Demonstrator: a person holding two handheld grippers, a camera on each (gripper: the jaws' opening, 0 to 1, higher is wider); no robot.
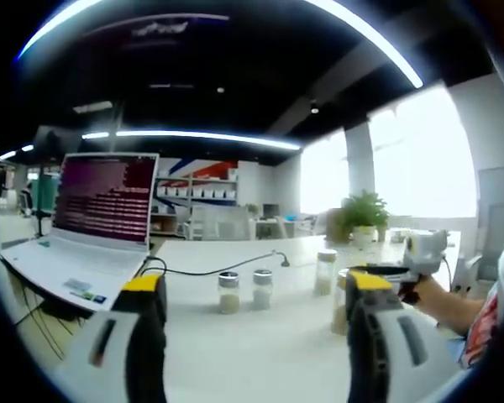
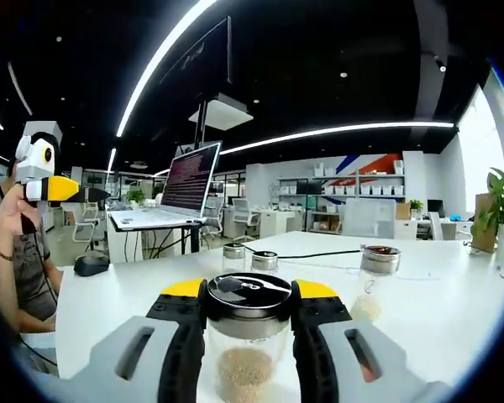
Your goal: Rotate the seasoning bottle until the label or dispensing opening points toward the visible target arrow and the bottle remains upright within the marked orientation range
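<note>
Seasoning bottle (image 2: 247,336) among four bottles.

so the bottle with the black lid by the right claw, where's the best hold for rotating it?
Grip the glass body just under the black lid, claw level from the near side. The bottle stands upright with round walls, and the jaws already flank it there.

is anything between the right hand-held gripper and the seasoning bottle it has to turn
No. In the right gripper view the seasoning bottle already sits between the right hand-held gripper jaws, which flank its black lid on both sides. The other jars stand farther back on the white table, apart from it.
</note>
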